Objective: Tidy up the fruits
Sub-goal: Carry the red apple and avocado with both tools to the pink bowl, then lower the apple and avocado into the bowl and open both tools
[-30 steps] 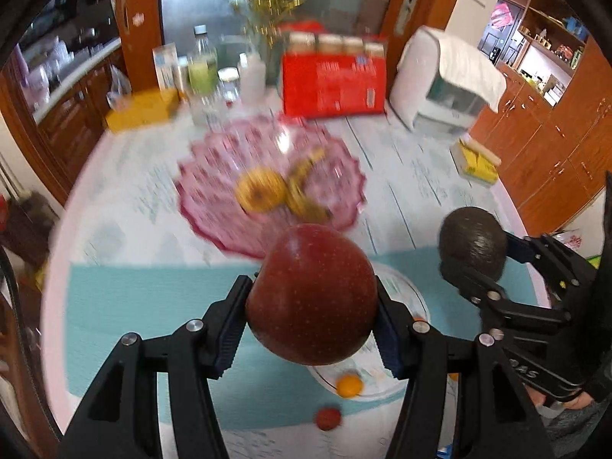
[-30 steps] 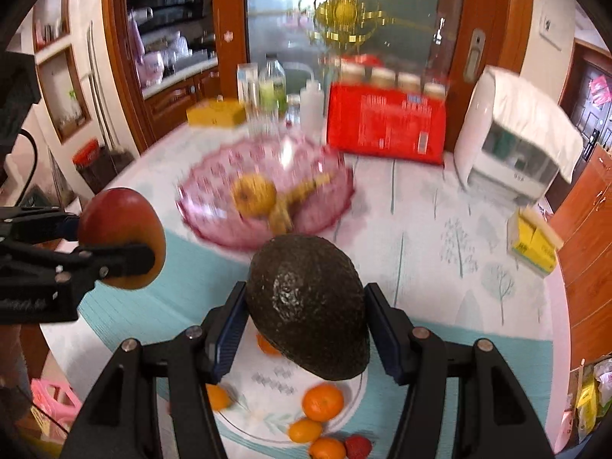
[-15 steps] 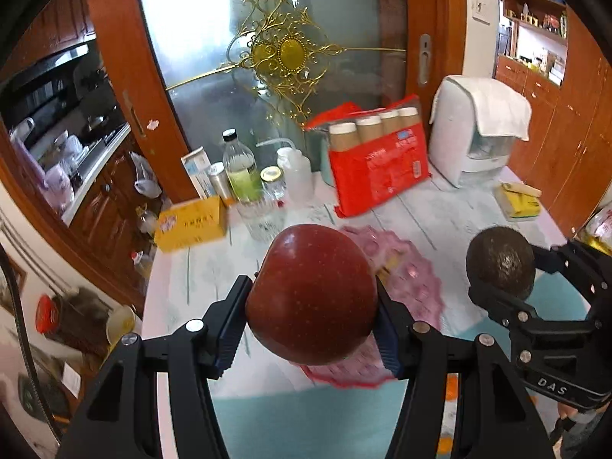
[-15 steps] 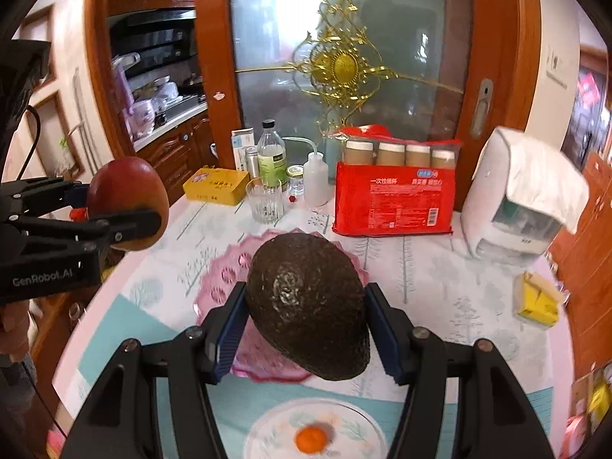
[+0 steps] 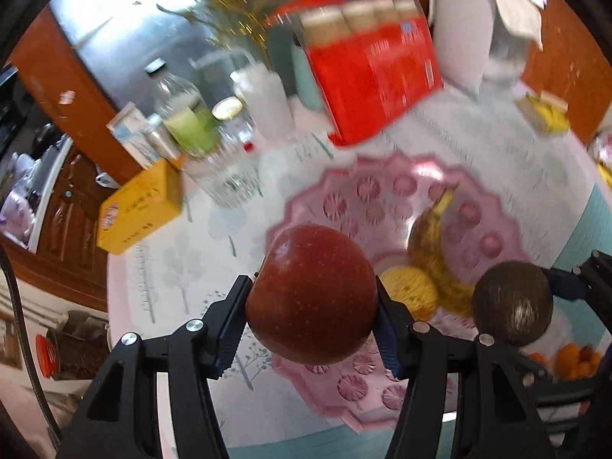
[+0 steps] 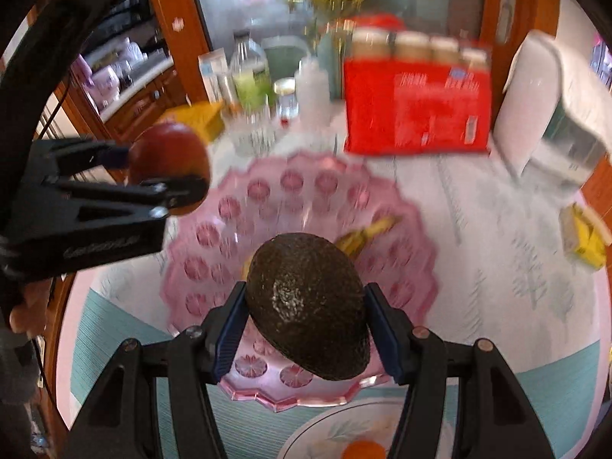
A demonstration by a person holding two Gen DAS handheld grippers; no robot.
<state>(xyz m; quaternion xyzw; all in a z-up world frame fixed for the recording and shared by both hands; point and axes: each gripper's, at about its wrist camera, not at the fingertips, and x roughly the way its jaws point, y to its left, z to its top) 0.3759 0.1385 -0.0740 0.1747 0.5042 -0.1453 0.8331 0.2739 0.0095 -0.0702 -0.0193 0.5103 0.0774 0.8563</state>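
My left gripper (image 5: pixel 311 317) is shut on a red apple (image 5: pixel 311 294) and holds it above the near left rim of the pink glass dish (image 5: pixel 367 206). My right gripper (image 6: pixel 306 317) is shut on a dark avocado (image 6: pixel 308 306) over the dish's (image 6: pixel 267 199) near side. The dish holds a yellow fruit (image 5: pixel 409 292) and a spotted banana (image 5: pixel 432 244). The avocado (image 5: pixel 512 302) shows at right in the left wrist view; the apple (image 6: pixel 168 160) shows at left in the right wrist view.
A white plate (image 6: pixel 332 432) with small oranges (image 6: pixel 363 451) lies near the front edge. Behind the dish stand a red carton (image 6: pixel 417 114), bottles (image 6: pixel 250 76), a glass (image 5: pixel 229 183), a yellow box (image 5: pixel 137 206) and a white appliance (image 6: pixel 554 114).
Both grippers have tilted down and come closer to the pink dish with their fruit still held; the view has dropped from the door to the table.
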